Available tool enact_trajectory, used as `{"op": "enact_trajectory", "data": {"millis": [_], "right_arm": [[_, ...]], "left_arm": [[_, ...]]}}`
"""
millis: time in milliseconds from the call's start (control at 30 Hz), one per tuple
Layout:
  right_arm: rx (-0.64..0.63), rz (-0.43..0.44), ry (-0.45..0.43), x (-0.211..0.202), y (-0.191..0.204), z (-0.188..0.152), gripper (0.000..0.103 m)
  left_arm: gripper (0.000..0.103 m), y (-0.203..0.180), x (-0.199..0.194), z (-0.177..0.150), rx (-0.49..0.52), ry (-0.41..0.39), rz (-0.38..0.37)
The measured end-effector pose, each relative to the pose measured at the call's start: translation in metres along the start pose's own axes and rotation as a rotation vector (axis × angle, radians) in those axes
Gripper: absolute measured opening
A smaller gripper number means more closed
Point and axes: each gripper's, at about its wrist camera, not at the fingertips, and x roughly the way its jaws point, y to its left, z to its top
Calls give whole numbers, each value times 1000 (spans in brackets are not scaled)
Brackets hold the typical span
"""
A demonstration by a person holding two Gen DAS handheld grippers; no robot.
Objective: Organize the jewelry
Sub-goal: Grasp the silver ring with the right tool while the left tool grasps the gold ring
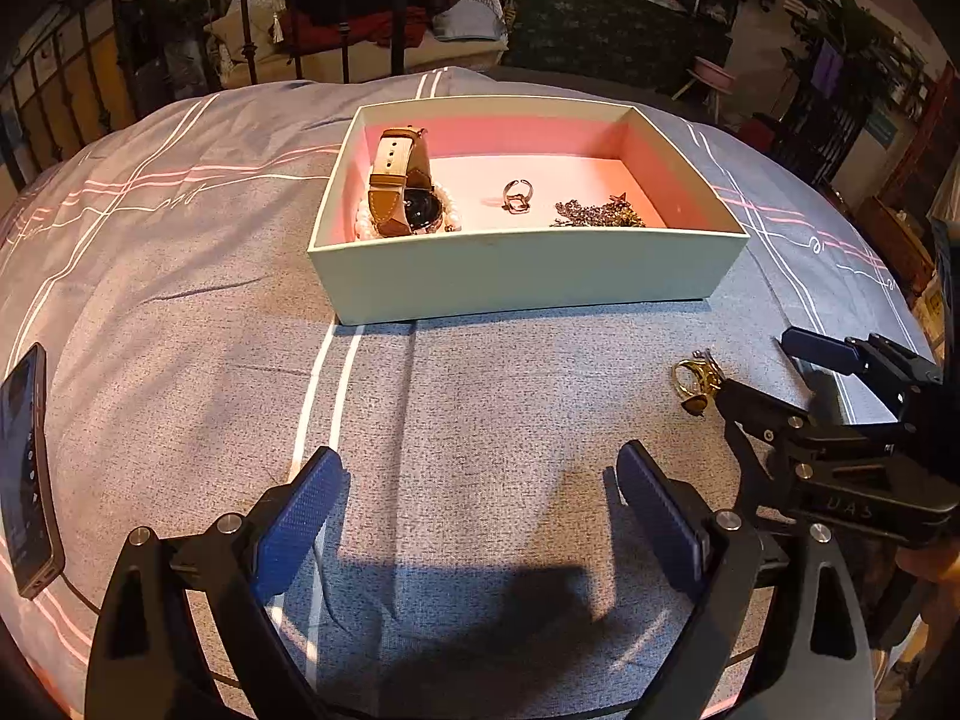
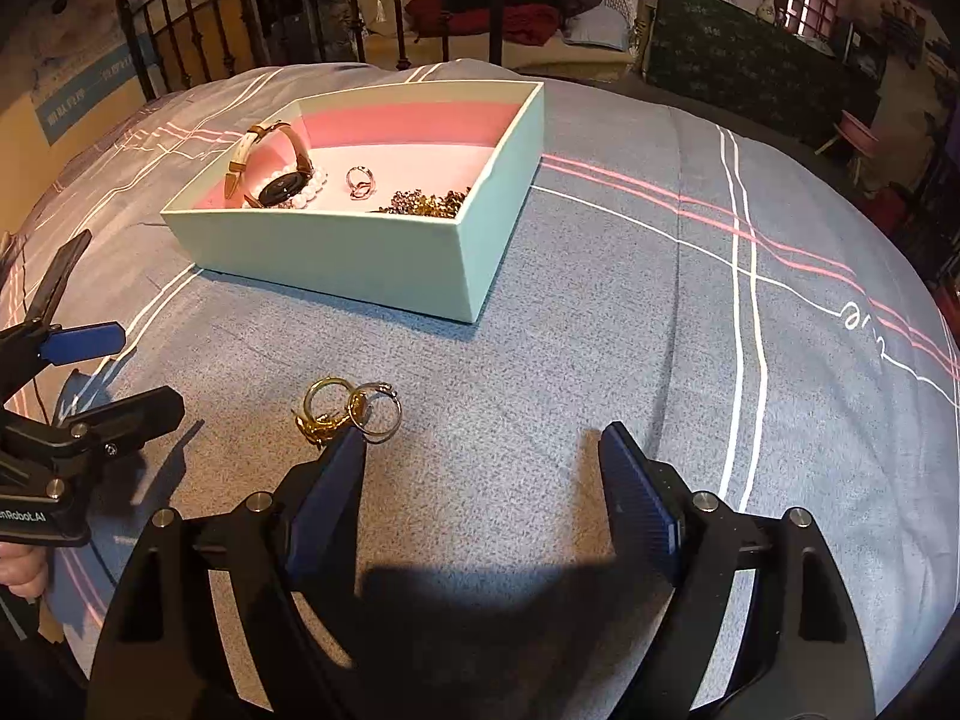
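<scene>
Bedspread (image 2: 600,300) scene: box (image 1: 516,270) already has watch (image 1: 399,180), ring (image 1: 516,197), chain (image 1: 600,216). Gold rings (image 2: 348,414) left on the bed, by my right hand-held gripper (image 2: 480,468), released; left hand-held gripper (image 1: 480,498) released too.

"nRobot.AI" on left gripper (image 2: 90,372) body

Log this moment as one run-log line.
right claw: open, beside gold rings | left claw: open, empty | box: watch, ring
</scene>
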Motion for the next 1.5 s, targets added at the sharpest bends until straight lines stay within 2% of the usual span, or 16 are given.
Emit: {"op": "enact_trajectory", "data": {"millis": [67, 167, 200, 333, 367, 533, 733, 800, 900, 1067, 1167, 1367, 1400, 1433, 1500], "right_arm": [[-28, 32, 4, 4, 4, 5, 77], [-52, 80, -1, 6, 13, 11, 65], [-63, 89, -4, 7, 16, 12, 55], [-94, 129, -10, 8, 28, 17, 32], [-102, 137, -7, 9, 30, 17, 22], [-93, 107, -6, -2, 30, 8, 22], [15, 101, -33, -24, 3, -10, 22], [34, 99, -30, -27, -3, -13, 22], [54, 104, -35, -29, -7, -15, 22], [63, 110, -34, -28, -8, -17, 22], [68, 113, -28, -26, -8, -17, 22], [81, 120, -24, -25, -11, -18, 22], [82, 123, -24, -24, -11, -17, 22], [83, 126, -24, -24, -11, -17, 22], [83, 134, -27, -24, -9, -17, 22]], "left_arm": [[91, -2, 1, 0, 2, 4, -5], [91, 0, -1, -2, -1, 2, -2], [91, 2, -1, -2, -7, 2, 0], [91, 12, -1, -3, -33, 9, 7], [91, 14, 0, -3, -37, 11, 8], [91, 12, -1, -3, -27, 9, -14], [91, -20, 6, 5, 78, -4, -45], [91, -32, 11, 9, 123, -10, -33], [91, -45, 26, 14, 177, 16, 27], [90, -49, 34, 22, 200, 13, 7], [74, -52, 34, 24, 226, -4, -36], [41, -56, 31, 27, 266, -36, -57], [31, -57, 31, 27, 270, -40, -63], [17, -57, 31, 28, 272, -45, -71], [7, -56, 29, 28, 261, -47, -88]]}}
